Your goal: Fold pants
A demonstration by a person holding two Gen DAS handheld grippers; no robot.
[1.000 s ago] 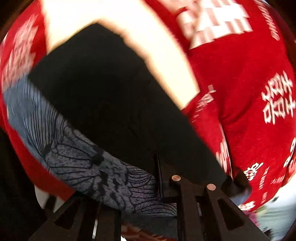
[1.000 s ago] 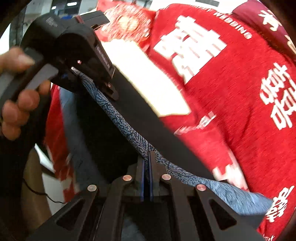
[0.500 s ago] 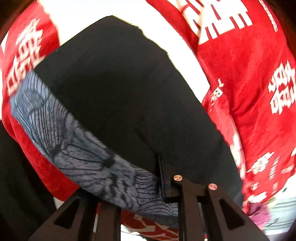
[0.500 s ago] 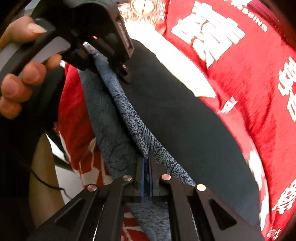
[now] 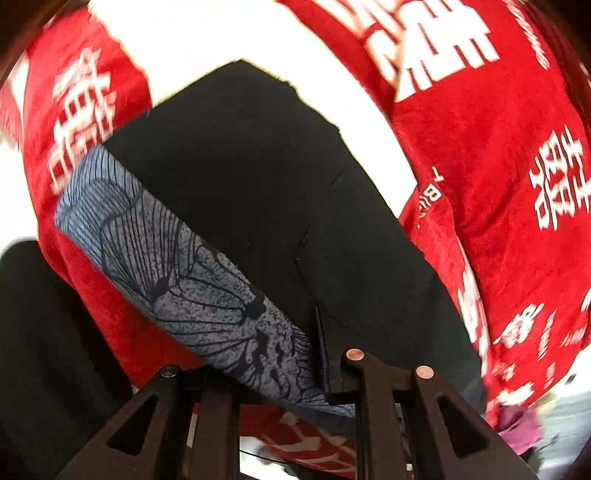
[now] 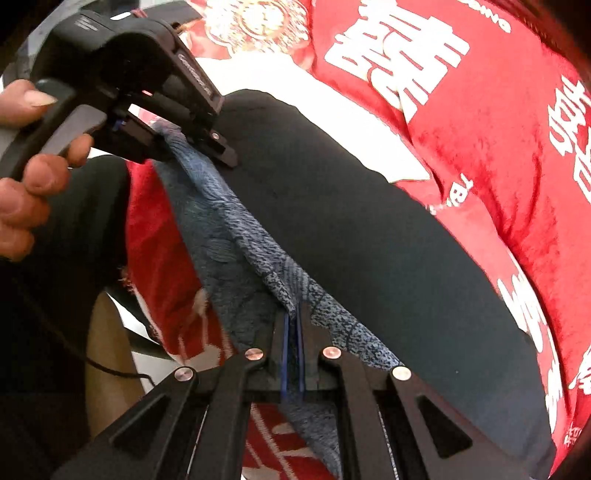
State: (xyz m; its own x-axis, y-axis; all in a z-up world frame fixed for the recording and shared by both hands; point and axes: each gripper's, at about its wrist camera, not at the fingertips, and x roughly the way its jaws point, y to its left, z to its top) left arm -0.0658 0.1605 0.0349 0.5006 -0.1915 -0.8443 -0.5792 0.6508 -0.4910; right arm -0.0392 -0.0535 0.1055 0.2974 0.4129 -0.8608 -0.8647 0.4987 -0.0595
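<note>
The pants are black with a blue-grey printed waistband. They lie stretched over a red cloth with white characters. My left gripper is shut on one end of the waistband; it also shows in the right wrist view, held by a hand. My right gripper is shut on the other end of the waistband. The band runs taut between the two grippers. The black legs extend away from both grippers.
The red cloth covers the surface, with a white panel beyond the pants. The cloth's edge hangs down at the left. A wooden leg and a thin cable show below.
Both grippers have pulled the waistband nearer and lower, so more of the black pants lies flat over the red cloth. Both stay shut on the band.
</note>
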